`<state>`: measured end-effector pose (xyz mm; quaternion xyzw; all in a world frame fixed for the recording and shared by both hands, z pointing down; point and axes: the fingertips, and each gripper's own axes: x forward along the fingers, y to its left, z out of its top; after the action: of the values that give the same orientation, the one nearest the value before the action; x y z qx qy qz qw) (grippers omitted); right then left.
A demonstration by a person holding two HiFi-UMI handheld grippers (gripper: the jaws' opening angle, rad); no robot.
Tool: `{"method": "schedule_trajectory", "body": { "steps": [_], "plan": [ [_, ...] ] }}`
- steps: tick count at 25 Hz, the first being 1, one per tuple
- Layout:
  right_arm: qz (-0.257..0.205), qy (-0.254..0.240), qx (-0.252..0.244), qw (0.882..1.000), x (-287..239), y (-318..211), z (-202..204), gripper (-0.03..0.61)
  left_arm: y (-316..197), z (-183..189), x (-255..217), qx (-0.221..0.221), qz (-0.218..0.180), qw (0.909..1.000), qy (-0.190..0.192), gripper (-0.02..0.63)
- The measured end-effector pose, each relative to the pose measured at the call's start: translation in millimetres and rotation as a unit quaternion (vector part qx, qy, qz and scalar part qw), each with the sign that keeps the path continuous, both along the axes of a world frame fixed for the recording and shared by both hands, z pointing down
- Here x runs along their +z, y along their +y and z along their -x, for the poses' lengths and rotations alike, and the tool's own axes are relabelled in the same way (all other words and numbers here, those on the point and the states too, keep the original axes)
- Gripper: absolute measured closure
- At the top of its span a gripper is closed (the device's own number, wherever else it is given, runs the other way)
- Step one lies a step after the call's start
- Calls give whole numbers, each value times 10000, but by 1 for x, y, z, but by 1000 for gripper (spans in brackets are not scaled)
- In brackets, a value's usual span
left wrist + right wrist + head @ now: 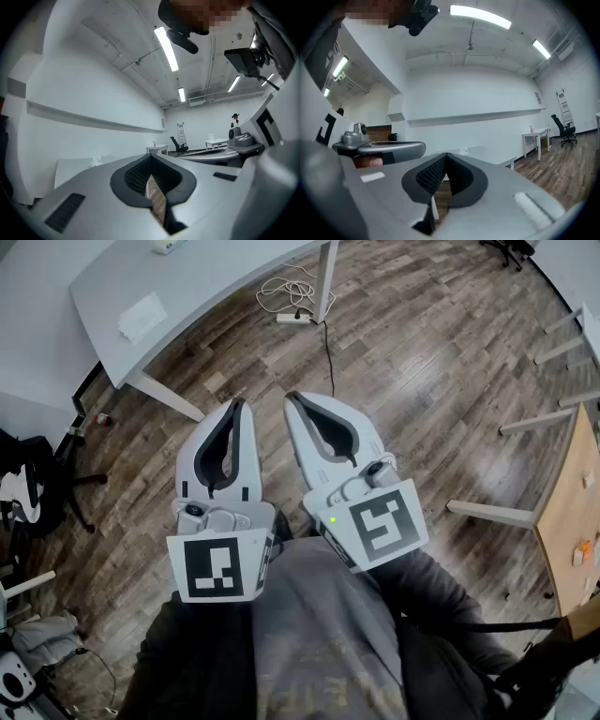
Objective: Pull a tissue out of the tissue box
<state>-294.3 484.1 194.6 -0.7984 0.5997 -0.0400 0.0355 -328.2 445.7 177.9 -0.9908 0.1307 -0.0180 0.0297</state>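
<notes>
Both grippers are held level and close to the person's body, side by side above a wooden floor. My left gripper (240,402) is shut with nothing in it; its tips meet in the left gripper view (151,156). My right gripper (292,396) is shut and empty too, tips together in the right gripper view (446,154). A white table (187,277) stands ahead to the left, well beyond both grippers. On it lies a white tissue-like sheet (141,315). A small pale box (169,245) sits at the table's far edge, cut off by the frame.
A power strip with coiled cable (295,315) lies on the floor by the table leg (326,282). A black office chair (28,484) stands at the left. A wooden table (572,512) with white legs stands at the right.
</notes>
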Motion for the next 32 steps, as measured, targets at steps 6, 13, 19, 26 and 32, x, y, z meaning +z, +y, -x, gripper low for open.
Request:
{"method": "schedule_trajectory", "body": {
  "steps": [6, 13, 19, 26, 32],
  "plan": [
    [-71, -70, -96, 9999, 4, 20, -42, 577, 20, -41, 3, -159, -5, 9999, 66, 612],
    [-195, -121, -47, 9997, 6, 37, -87, 576, 30, -71, 10, -407, 83, 9991, -16, 612],
    [-178, -92, -142, 9997, 7, 14, -114, 575, -1, -92, 8, -630, 78, 9980, 51, 612],
    [-76, -35, -251, 9997, 16, -50, -162, 576, -65, -140, 20, -646, 143, 9978, 17, 612],
    [18, -35, -388, 9992, 29, -151, -227, 576, -162, -206, 30, -778, 74, 9969, 12, 612]
  ]
}}
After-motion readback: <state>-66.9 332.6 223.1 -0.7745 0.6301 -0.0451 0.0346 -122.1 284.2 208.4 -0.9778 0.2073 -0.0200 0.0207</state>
